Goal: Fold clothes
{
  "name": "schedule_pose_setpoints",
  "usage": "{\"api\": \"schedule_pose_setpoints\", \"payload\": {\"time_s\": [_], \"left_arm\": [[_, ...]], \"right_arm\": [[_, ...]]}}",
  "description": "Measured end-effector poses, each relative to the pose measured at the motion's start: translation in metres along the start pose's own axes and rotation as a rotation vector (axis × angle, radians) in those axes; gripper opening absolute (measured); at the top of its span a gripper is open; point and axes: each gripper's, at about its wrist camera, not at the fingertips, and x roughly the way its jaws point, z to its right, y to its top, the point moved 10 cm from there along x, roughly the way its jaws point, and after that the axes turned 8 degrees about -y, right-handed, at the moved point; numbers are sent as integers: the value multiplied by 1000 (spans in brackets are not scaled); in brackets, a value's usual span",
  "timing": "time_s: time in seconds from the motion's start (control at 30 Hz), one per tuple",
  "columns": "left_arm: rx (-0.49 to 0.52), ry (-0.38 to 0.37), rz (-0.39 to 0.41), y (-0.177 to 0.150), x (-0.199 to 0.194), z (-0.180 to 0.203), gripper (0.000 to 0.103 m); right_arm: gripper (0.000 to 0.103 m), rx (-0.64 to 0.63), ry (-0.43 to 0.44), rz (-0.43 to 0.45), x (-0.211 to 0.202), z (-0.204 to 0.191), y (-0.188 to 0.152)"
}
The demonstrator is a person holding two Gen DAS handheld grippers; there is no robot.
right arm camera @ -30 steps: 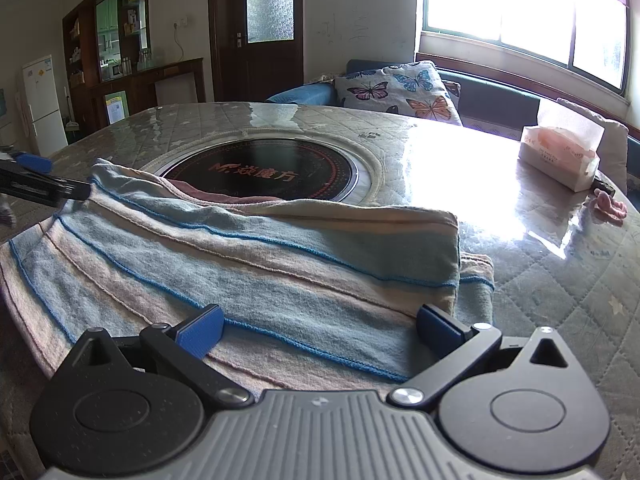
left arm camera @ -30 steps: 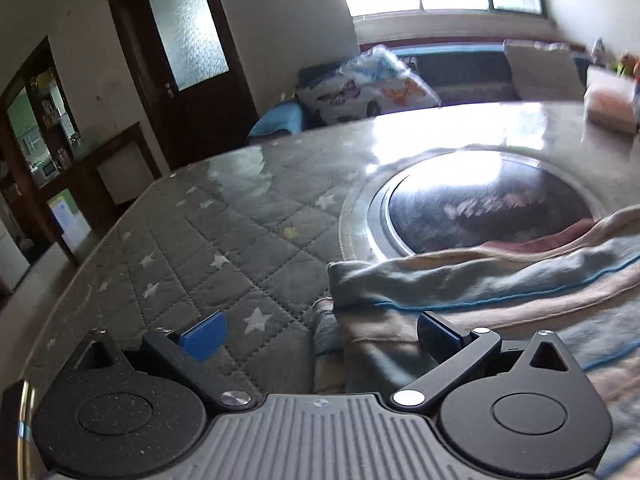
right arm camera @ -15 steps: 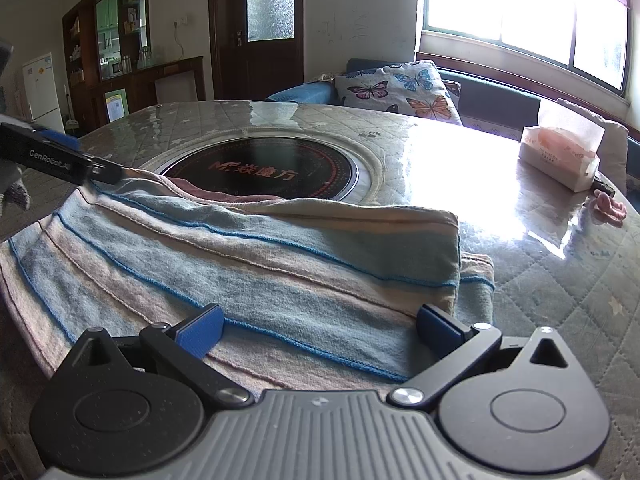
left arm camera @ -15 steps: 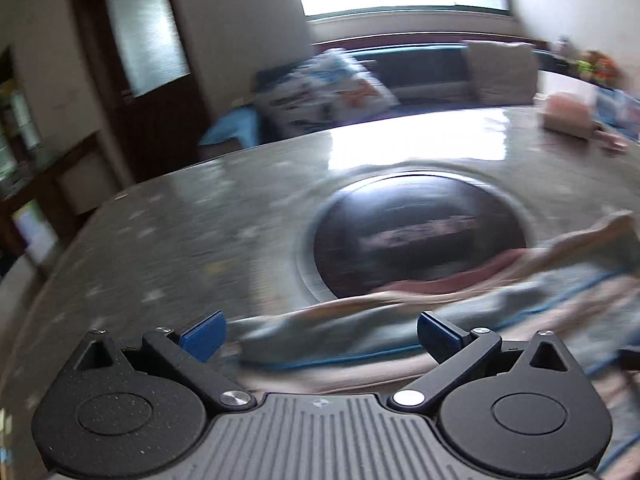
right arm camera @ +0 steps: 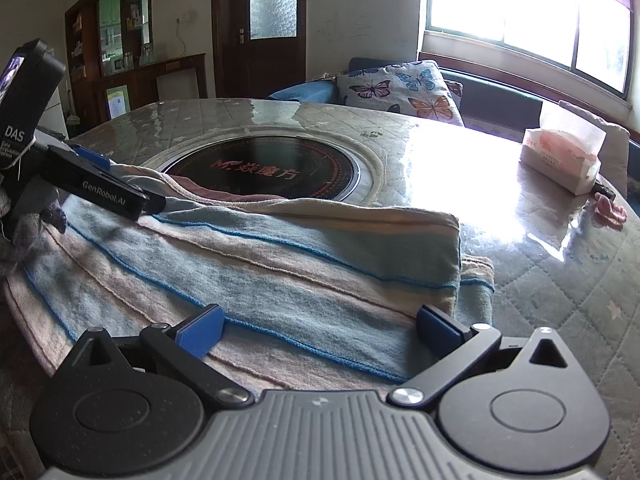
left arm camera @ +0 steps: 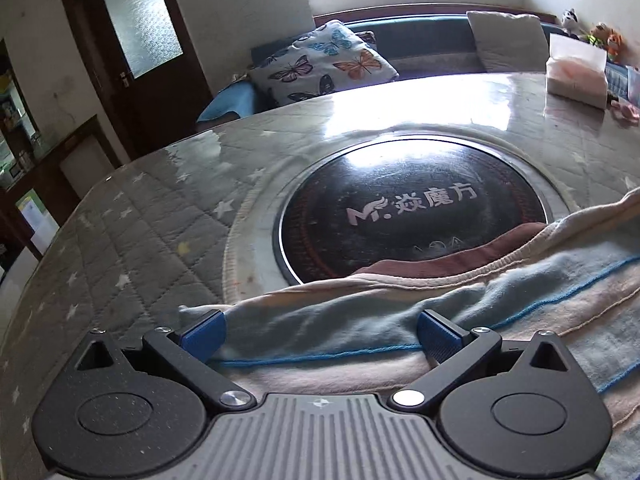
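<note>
Across the lower half of both wrist views lies the garment [right arm camera: 280, 268], a striped blue-and-pink piece already doubled over, resting on the quilted bench [left arm camera: 132, 240] with its far edge overlapping the dark round hob [left arm camera: 412, 208] at frame centre. The left gripper [left arm camera: 318, 330] sits low over the garment's left end, jaws wide apart with cloth between the blue pads [left arm camera: 202, 332] but nothing pinched. The right gripper [right arm camera: 318, 330] hovers over the right end, jaws likewise spread and empty; the folded corner lies just beyond its right pad.

Risks, as I judge them: the bench looks glossy, so a push rather than a pinch may slide the whole stack and skew the fold. The layers are thick at the right corner; jaws closing there may catch only the top ply, and lifting would peel the fold open. If one side grips deeper than the other, the next fold will come out crooked. A tissue pack [right arm camera: 560, 156] at upper right stands well apart and seems safe.
</note>
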Motion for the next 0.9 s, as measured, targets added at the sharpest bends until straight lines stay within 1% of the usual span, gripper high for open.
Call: {"api": "schedule_pose_setpoints", "payload": {"time_s": [0.13, 0.23, 0.33, 0.43, 0.5, 0.53, 0.57, 0.63, 0.7, 0.8, 0.9], "left_arm": [[-4, -18, 16, -1, -10, -1, 103], [-7, -30, 20, -1, -11, 0, 103], [-10, -30, 14, -2, -10, -1, 103], [-22, -23, 2, -6, -6, -7, 103], [-31, -26, -1, -8, -5, -11, 103], [-36, -26, -1, -8, -5, -12, 103], [-40, -25, 0, -9, -5, -14, 103], [-50, -24, 2, -9, -6, -17, 103], [-62, -24, 9, -9, -8, -20, 103], [-79, -25, 14, -6, -11, -24, 103], [-65, -55, 18, -2, -10, -15, 103]], "right_arm": [[103, -27, 32, 27, -14, -8, 15], [103, -25, 69, 38, -14, -12, 30], [103, -23, 77, 27, -3, -10, 39], [103, 32, 83, -2, 16, 1, 47], [103, 33, 103, -23, 26, 8, 50], [103, 62, 98, -33, 31, 13, 52], [102, 105, 76, -47, 37, 20, 53], [100, 122, 48, -75, 46, 29, 50], [99, 141, 48, -79, 47, 34, 49], [98, 106, 15, -43, 39, 32, 57], [98, 50, 13, -17, 32, 16, 66]]}}
